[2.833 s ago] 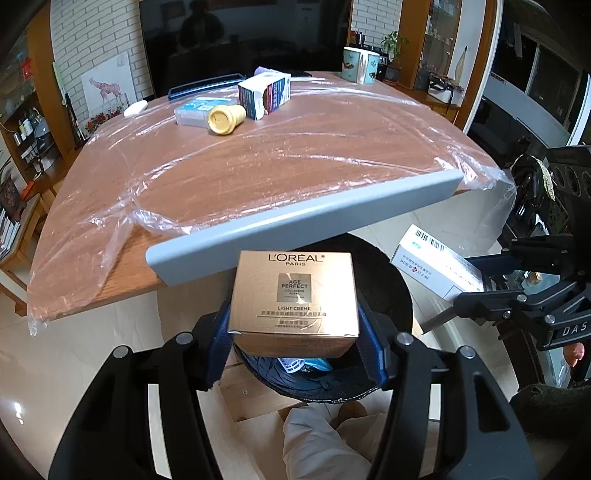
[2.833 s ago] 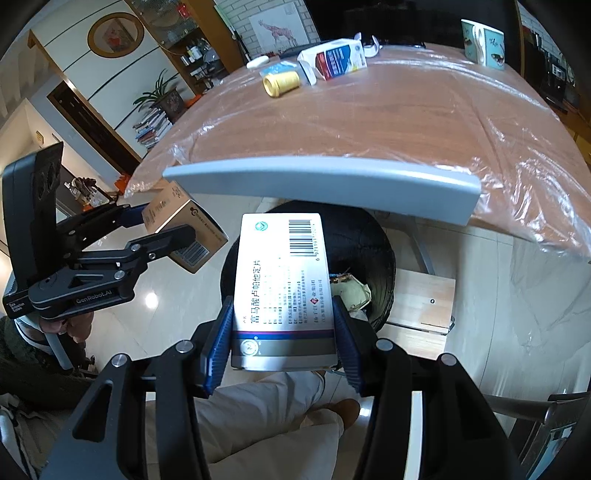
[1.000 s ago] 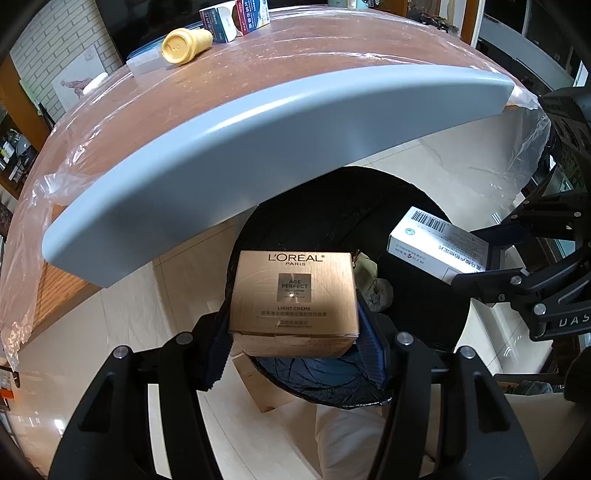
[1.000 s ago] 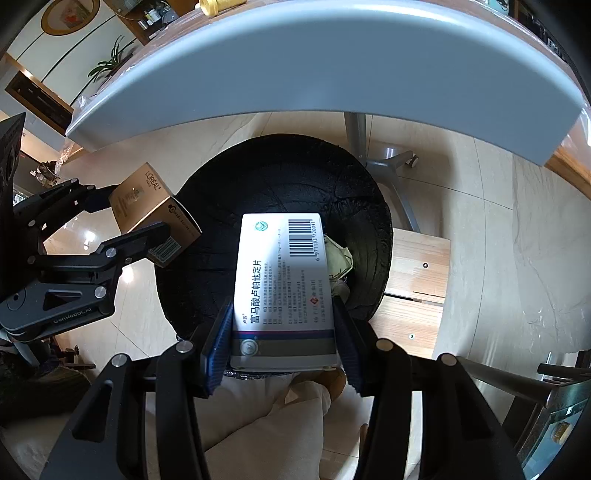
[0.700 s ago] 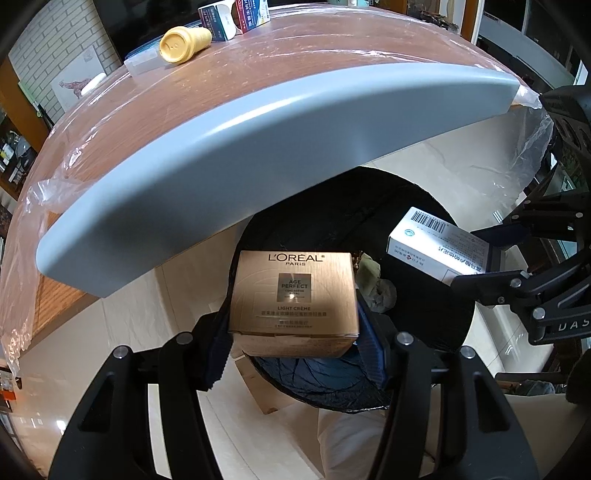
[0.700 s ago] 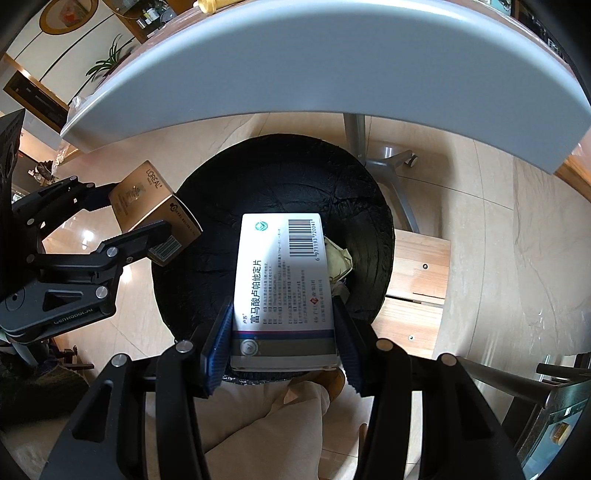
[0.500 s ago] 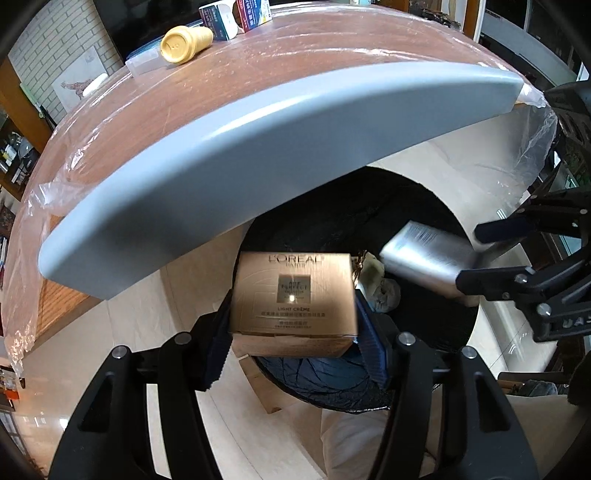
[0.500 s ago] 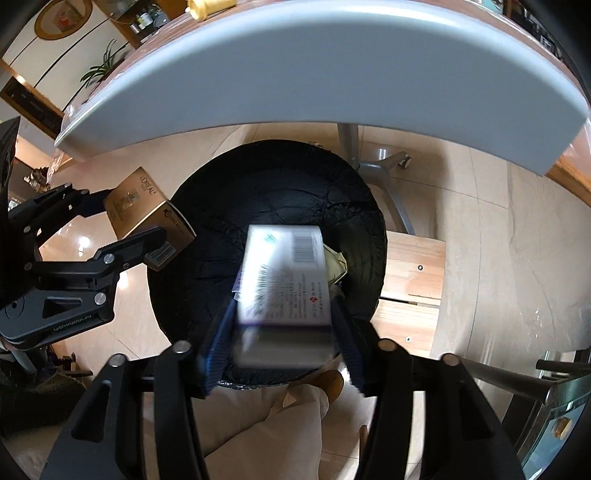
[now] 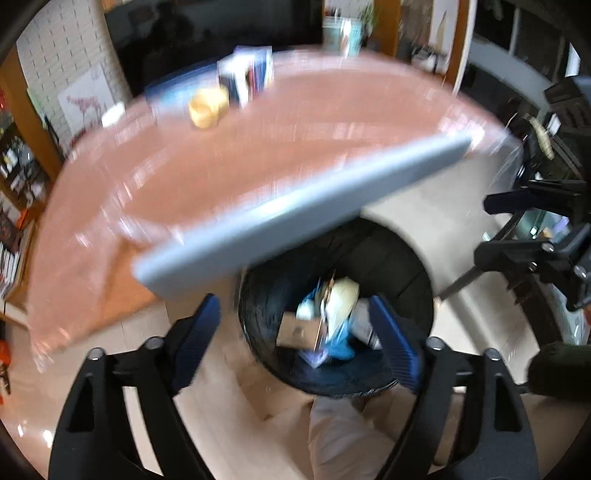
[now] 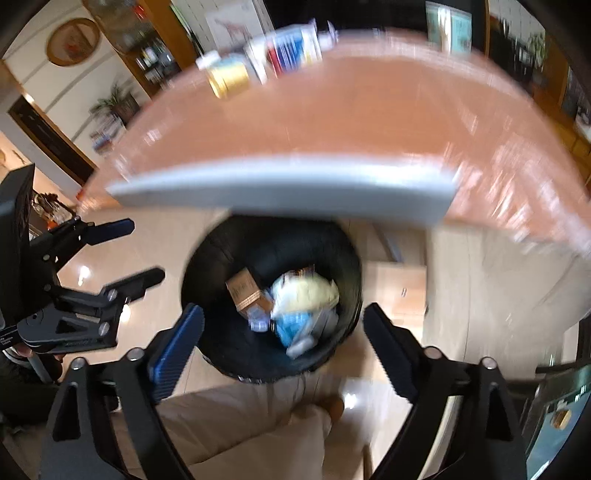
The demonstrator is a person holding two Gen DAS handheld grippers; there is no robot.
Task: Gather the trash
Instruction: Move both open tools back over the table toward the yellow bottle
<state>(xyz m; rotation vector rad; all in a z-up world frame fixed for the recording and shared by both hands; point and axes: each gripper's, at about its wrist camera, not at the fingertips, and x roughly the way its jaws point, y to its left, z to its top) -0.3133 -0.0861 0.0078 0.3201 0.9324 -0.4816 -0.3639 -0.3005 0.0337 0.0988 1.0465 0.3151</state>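
Both views are blurred by motion. A black trash bin stands on the floor below the table edge, with a brown carton, crumpled paper and blue and white packaging inside. My left gripper hangs above the bin, its jaws opening with nothing between them; it also shows at the left of the right wrist view as the left gripper. My right gripper is above the bin too, jaws opening and empty, and shows as the right gripper at the right edge of the left wrist view.
A wooden table under clear plastic film has a grey edge strip. On its far side lie a yellow cup, a blue and white carton and a mug. A person's trouser leg is beside the bin.
Both grippers let go: the gold box and the white medicine box dropped out of the jaws into the bin. Both grippers have opened wide and risen, bringing more of the tabletop into view.
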